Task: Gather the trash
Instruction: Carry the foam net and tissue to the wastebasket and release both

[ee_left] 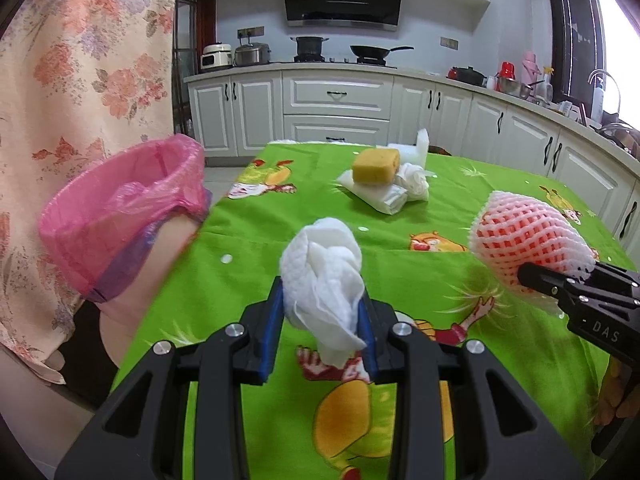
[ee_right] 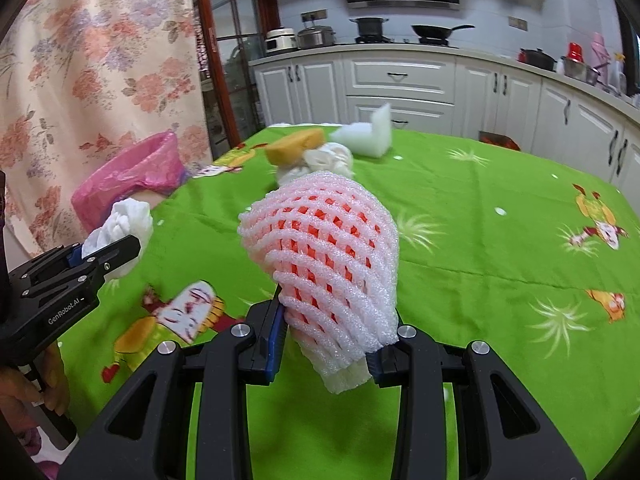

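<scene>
My left gripper (ee_left: 322, 316) is shut on a crumpled white paper towel (ee_left: 322, 272) and holds it above the green tablecloth (ee_left: 400, 240). My right gripper (ee_right: 328, 332) is shut on a pink foam fruit net (ee_right: 320, 256), also lifted off the cloth. The net shows at the right of the left wrist view (ee_left: 528, 240); the towel shows at the left of the right wrist view (ee_right: 120, 224). A bin lined with a pink bag (ee_left: 120, 204) stands off the table's left edge, also in the right wrist view (ee_right: 132, 176).
Farther back on the table lie a yellow sponge (ee_left: 376, 166) on crumpled white paper (ee_left: 400, 192) and a white foam piece (ee_left: 416, 146). A floral curtain (ee_left: 80, 80) hangs at the left. Kitchen cabinets (ee_left: 336, 108) run behind and to the right.
</scene>
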Available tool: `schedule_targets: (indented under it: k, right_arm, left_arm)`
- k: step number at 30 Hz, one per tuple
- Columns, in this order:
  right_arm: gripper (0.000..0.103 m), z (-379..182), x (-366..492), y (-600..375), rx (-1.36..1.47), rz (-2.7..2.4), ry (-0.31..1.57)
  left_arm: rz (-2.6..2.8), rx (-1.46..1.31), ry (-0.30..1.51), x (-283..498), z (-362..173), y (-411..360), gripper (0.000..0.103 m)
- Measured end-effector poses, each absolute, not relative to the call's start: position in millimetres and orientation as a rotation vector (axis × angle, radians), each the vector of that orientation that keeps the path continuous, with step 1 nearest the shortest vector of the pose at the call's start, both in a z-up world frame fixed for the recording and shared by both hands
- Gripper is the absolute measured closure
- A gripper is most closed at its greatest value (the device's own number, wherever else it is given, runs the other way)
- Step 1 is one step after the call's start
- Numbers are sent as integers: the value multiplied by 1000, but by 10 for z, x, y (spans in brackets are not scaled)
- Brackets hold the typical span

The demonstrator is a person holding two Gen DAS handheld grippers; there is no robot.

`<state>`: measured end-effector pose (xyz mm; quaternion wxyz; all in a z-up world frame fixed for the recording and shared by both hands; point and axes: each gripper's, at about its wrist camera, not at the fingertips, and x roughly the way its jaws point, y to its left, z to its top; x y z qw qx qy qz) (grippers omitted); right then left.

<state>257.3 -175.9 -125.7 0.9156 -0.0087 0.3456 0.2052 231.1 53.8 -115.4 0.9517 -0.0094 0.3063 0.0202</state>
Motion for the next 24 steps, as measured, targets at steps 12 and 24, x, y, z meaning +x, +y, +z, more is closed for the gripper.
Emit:
schedule_targets:
  k: [12, 24]
  right_arm:
    - [70, -1128, 2615, -1211, -43, 548, 713]
    - [70, -906, 2850, -487, -92, 675, 682]
  left_arm:
    - [104, -26, 553, 2210, -849, 982, 70]
    - [207, -41, 504, 2420, -425, 1799, 70]
